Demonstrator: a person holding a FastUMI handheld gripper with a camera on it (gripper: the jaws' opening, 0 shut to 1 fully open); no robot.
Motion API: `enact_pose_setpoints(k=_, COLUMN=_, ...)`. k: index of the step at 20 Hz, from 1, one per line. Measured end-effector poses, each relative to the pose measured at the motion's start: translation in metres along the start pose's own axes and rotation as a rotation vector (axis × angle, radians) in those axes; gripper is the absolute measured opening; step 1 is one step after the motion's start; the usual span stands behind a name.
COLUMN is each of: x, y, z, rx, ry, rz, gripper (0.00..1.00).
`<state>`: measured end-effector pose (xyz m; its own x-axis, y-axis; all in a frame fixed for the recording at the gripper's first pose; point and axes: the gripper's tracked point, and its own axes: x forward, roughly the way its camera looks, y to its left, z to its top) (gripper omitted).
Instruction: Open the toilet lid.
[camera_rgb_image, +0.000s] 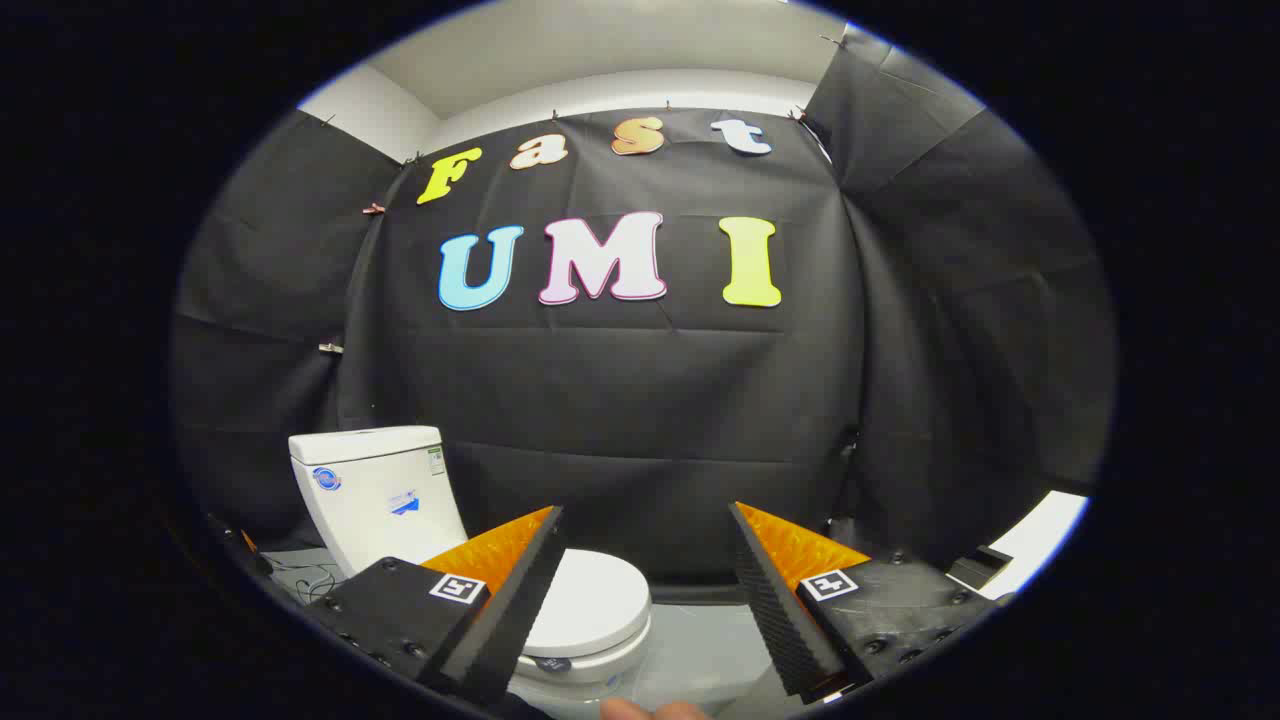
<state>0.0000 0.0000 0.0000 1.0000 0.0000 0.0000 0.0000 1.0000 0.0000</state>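
The hand-held gripper hangs in the air with its fingers spread wide apart and nothing between them — released, touching nothing. The toilet stands low and to the left of it, against the black cloth wall of the booth, and the toilet lid lies flat and closed on the bowl, below the level of the fingers and mostly just beyond the left finger, whose tip overlaps the lid's left part in the view. The lid's long axis runs from the white tank at the far left toward its rounded front edge at the near right, so the hinge sits far and the free lip sits nearer the fingers; I judge that the coming move turns on this — the fingers must drop down and shift left to reach that front lip before lifting it back toward the tank. The right finger stands well clear of the toilet, over the pale floor. The left finger hides the lid's rear and hinge line, so how the lid meets the tank cannot be made out, and the bowl's base is cut off below. A bit of a person's hand shows at the very bottom, between the finger bases. Some dark cables lie on the floor left of the tank, hard to read.
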Motion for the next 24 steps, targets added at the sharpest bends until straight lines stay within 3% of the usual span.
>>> enact_pose_setpoints(k=9, x=0.005, y=-0.038, z=-0.009, rx=0.042, ry=0.026, rz=-0.085, gripper=0.99)
enact_pose_setpoints(k=24, x=0.005, y=-0.023, z=-0.009, rx=-0.033, ry=0.0, rz=-0.039, gripper=0.99)
